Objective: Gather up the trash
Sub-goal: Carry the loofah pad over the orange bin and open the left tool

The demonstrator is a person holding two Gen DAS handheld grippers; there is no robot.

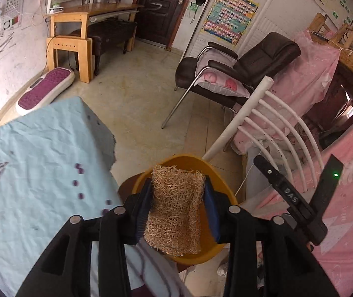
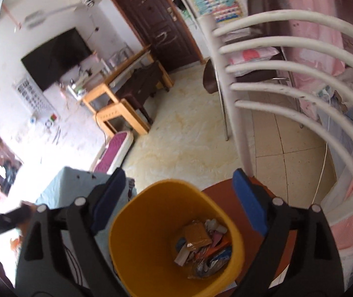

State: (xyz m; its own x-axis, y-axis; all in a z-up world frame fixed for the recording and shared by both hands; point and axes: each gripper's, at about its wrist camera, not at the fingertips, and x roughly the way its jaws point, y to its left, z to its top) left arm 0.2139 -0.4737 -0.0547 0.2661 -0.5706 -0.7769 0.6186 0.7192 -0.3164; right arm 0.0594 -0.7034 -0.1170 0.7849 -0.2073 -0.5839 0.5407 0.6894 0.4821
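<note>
A: Your left gripper (image 1: 177, 206) pinches a tan, rough fibre pad, like a loofah scrubber (image 1: 175, 210), between its blue pads (image 1: 211, 210). It hangs just above the mouth of the round yellow plastic bin (image 1: 223, 188). Your right gripper (image 2: 179, 203) is spread wide over the same bin (image 2: 127, 225), and nothing is between its pads.

B: So how much is done?

A: Several pieces already lie at the bottom of the bin: a flat brown piece (image 2: 197, 234) on top of mixed paper scraps and wrappers (image 2: 211, 250). I judge the right side has finished its delivery. What is left for you is to let the scrubber go into the bin.

B: And farther away?

A: The table under the light blue cloth (image 1: 40, 153) stands just beside the bin. Only part of it is in view, so I cannot tell if more trash waits there. Beyond it, on the pale tiled floor (image 1: 137, 104), I see no loose trash.
</note>
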